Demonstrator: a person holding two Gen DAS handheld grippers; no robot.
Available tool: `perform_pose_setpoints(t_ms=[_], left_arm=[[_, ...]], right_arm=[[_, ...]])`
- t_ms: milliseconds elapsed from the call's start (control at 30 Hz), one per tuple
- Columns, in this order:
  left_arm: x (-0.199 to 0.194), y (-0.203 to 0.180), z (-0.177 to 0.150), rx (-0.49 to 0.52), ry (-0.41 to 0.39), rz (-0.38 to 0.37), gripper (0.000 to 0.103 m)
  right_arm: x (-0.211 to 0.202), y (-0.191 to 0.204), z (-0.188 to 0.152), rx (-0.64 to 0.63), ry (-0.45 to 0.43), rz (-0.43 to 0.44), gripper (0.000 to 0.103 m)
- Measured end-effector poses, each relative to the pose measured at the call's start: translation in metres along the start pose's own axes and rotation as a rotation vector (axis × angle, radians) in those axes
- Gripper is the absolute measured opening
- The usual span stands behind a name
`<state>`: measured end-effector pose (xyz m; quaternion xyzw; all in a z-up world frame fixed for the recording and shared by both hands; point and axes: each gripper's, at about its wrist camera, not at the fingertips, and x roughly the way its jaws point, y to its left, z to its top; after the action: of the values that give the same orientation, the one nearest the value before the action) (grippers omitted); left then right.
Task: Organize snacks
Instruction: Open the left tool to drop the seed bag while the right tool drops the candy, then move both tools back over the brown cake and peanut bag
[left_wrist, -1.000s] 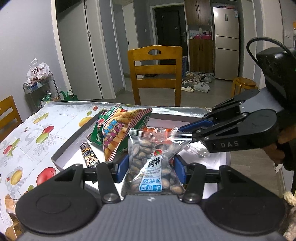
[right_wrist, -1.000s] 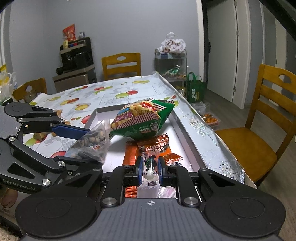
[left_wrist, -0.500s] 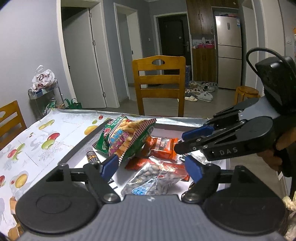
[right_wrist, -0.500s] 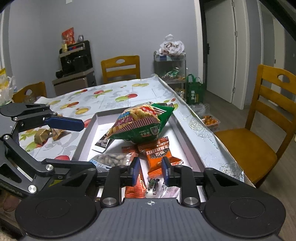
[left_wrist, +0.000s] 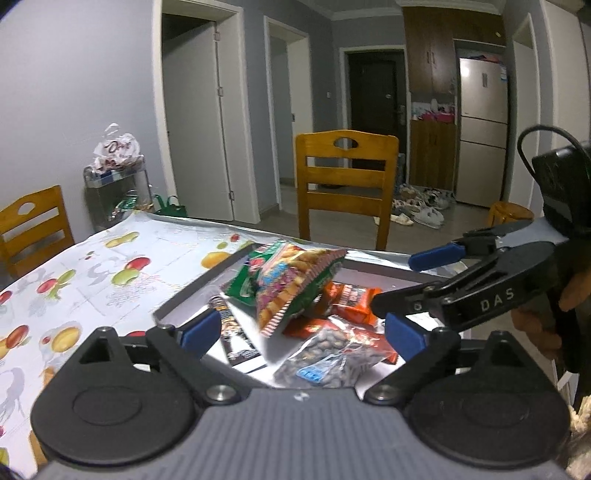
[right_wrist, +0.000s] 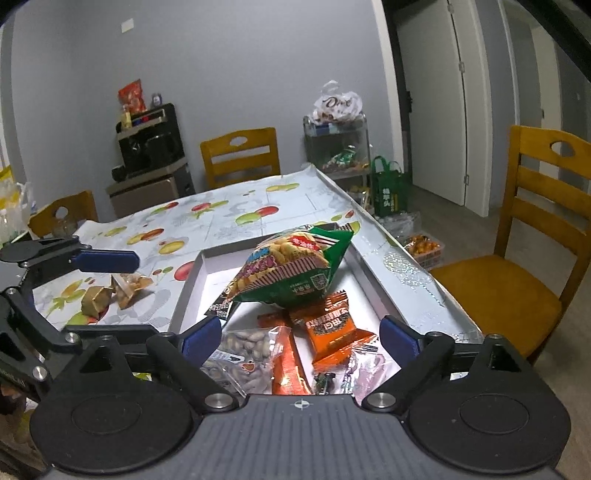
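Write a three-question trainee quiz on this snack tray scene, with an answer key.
1. True or false: the green cracker bag lies on the tablecloth outside the tray.
2. Which packet lies nearest the left tool? A) clear bag of seeds B) orange packet C) black packet
3. Fill in: the two small gold-wrapped snacks sit ____ the tray.

Key
1. False: it lies inside the tray, propped on other packets.
2. A. The seed bag lies in the tray just below that tool, whose jaws are opening with nothing gripped. The right tool is opening too, also with nothing gripped.
3. Outside, on the fruit-print tablecloth.
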<state>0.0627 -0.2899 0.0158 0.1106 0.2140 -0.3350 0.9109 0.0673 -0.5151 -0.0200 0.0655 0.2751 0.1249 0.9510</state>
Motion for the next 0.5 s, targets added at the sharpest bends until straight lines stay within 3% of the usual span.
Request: perform_pose_setpoints(t_ms=[333,500], left_arm=[[-0.045,0.04,-0.009,-0.037,-0.053,0.109,0.097],[-0.069,0.074,-0.008,-0.058,-0.102,0.199,0.098]], right_arm=[[0.001,0.028,0.011,-0.018,0.007,0.004,0.099],[-0.001,0.053,0.021,-0.064,-0.009,0.016,0.099]])
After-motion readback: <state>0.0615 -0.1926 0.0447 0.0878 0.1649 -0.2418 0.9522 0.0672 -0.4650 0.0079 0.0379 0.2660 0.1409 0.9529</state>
